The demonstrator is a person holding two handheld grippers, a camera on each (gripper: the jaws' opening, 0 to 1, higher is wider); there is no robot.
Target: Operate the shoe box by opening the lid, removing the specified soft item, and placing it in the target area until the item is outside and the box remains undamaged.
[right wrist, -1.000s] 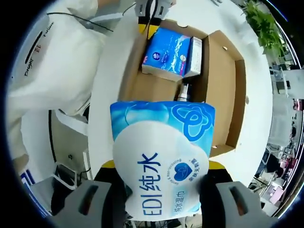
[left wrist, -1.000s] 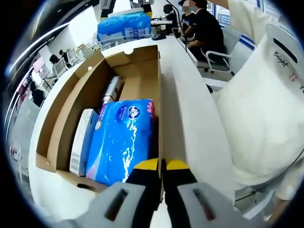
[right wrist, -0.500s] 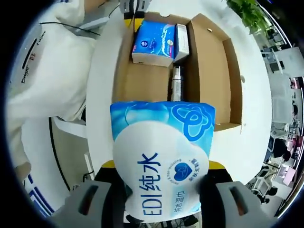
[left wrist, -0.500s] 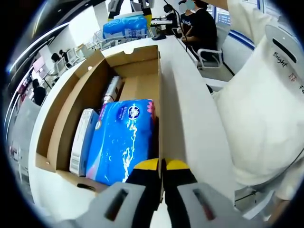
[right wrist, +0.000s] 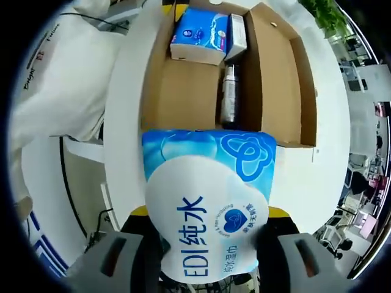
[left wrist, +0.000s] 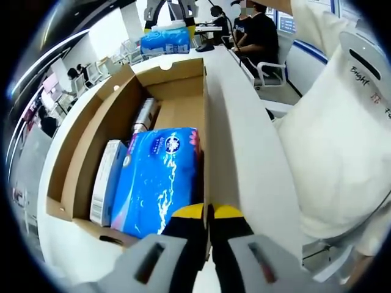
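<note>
The open cardboard shoe box (left wrist: 91, 128) lies on a white table, its lid folded out flat. Inside I see a blue tissue pack (left wrist: 156, 180), a white carton (left wrist: 105, 180) and a silver bottle (left wrist: 143, 116). My left gripper (left wrist: 209, 215) is shut on the box's near side wall, its yellow tips pinching the cardboard edge. In the right gripper view the box (right wrist: 281, 73) lies below, with the tissue pack (right wrist: 201, 33) and the bottle (right wrist: 228, 94) in it. My right gripper (right wrist: 208, 244) is shut on a soft blue-and-white wet-wipes pack (right wrist: 208, 201), held above the box's far end. The same wipes pack (left wrist: 165, 39) shows far off in the left gripper view.
A person in a white top (left wrist: 342, 146) stands close on the right of the table. People sit at desks (left wrist: 256, 36) behind. The white table (left wrist: 244, 140) runs along the box's right side. A green plant (right wrist: 330, 15) stands beyond the table.
The right gripper has carried the wipes pack farther along and away from the box, so the pack looks smaller in the left gripper view. The left gripper keeps its hold on the box wall.
</note>
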